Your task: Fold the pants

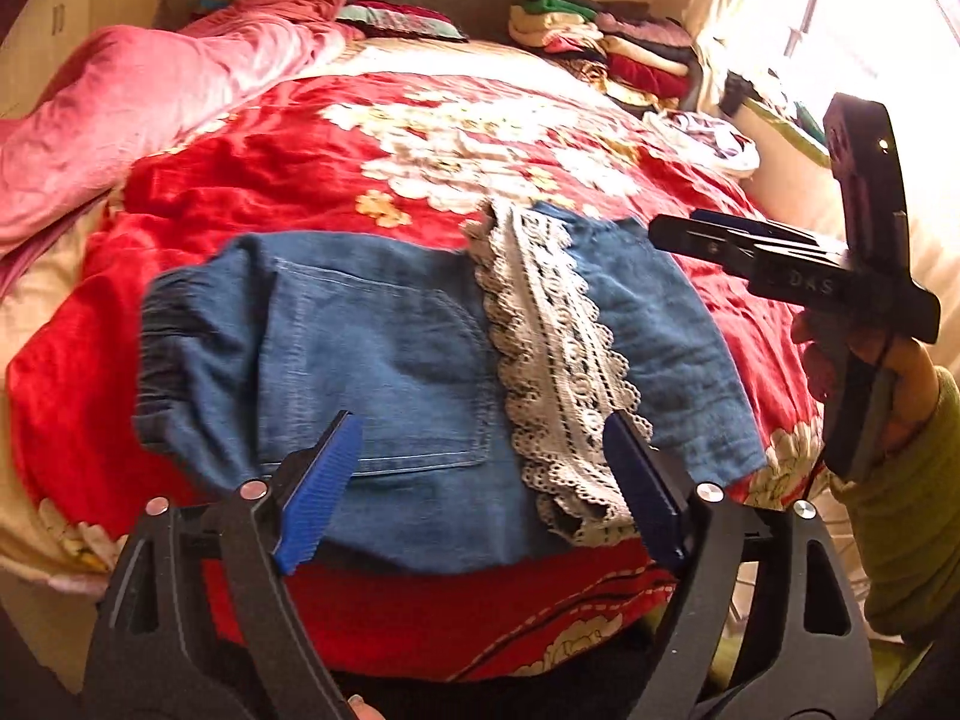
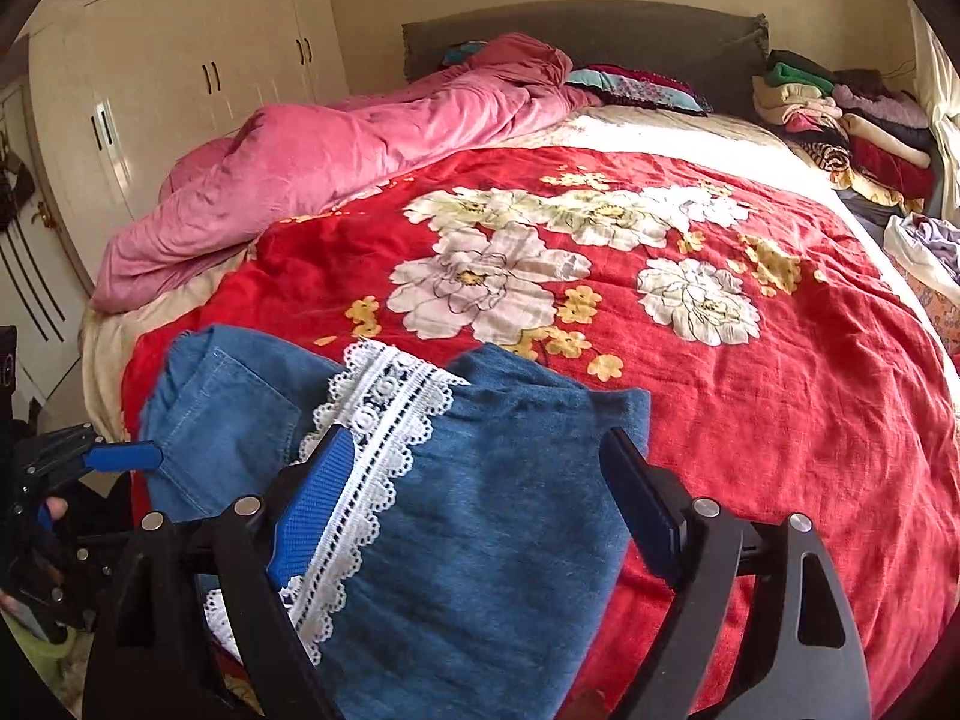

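Blue denim pants with a white lace hem band lie folded in a compact stack at the near edge of the bed. They also show in the right wrist view, with the lace across them. My left gripper is open and empty, its blue-padded jaws spread just above the near edge of the pants. My right gripper is open and empty over the right half of the stack; it also shows in the left wrist view, hovering at the right.
A red floral blanket covers the bed. A pink quilt lies bunched at the far left. Stacks of folded clothes sit at the far right by the headboard. A wardrobe stands to the left.
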